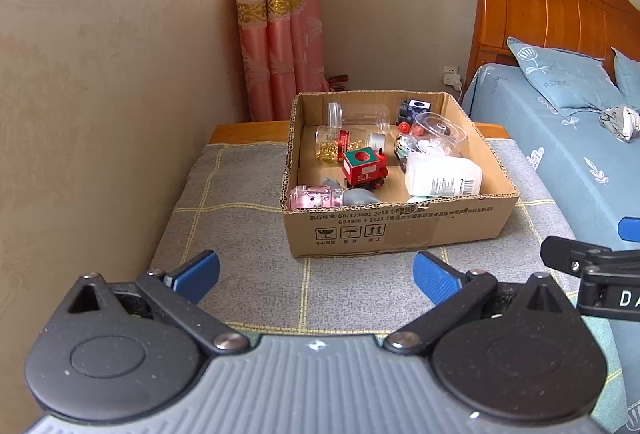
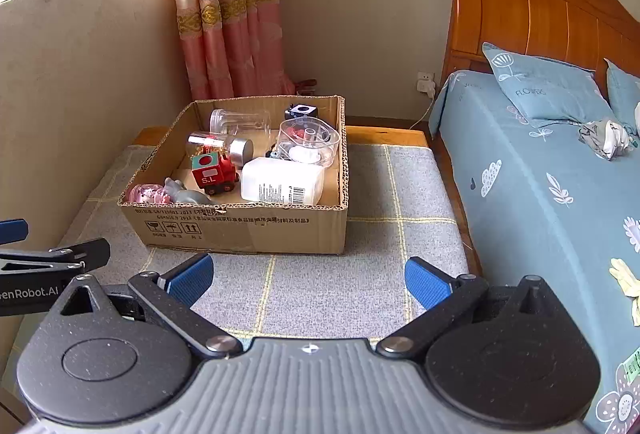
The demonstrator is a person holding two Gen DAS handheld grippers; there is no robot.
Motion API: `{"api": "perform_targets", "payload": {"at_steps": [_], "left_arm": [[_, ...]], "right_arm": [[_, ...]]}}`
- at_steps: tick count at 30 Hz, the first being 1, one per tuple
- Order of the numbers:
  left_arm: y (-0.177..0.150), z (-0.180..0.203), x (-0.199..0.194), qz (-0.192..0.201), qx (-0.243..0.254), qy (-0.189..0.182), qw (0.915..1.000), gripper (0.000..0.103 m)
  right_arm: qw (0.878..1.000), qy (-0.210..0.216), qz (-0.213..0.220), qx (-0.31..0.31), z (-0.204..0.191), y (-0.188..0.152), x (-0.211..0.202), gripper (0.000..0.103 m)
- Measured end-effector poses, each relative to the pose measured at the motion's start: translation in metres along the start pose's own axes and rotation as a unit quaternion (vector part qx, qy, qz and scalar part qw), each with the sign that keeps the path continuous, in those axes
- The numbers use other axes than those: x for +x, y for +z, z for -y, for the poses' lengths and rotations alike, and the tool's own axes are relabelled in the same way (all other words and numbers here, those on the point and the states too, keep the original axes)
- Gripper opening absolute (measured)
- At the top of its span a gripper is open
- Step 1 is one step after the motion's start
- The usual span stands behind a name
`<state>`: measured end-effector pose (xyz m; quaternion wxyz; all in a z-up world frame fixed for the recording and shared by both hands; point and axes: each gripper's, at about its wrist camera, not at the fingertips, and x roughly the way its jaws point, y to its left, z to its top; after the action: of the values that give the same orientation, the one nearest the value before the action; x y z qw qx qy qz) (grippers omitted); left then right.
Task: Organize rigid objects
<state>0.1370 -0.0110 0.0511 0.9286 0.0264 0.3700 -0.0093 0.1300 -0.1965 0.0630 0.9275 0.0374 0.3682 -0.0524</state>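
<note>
Holding: nothing; left gripper (image 1: 316, 276) and right gripper (image 2: 310, 280) both spread wide above the grey checked mat (image 2: 332, 286).
Cardboard box (image 1: 400, 226): on the mat, ahead of both grippers, beside the bed (image 2: 540, 170).
Contents: red toy train (image 1: 366, 170), white bottle (image 1: 442, 176) lying flat, clear jars (image 1: 362, 116), pink globe (image 1: 310, 196) at the near-left corner.
</note>
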Motion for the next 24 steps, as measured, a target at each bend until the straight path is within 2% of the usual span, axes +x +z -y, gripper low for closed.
{"api": "perform_targets", "payload": {"at_steps": [24], "left_arm": [[0.0028, 0.0043, -0.0071, 0.009, 0.004, 0.006, 0.9999, 0.102]], "right_arm": [[1.0, 0.007, 0.007, 0.0, -0.0011, -0.0002, -0.0041, 0.103]]}}
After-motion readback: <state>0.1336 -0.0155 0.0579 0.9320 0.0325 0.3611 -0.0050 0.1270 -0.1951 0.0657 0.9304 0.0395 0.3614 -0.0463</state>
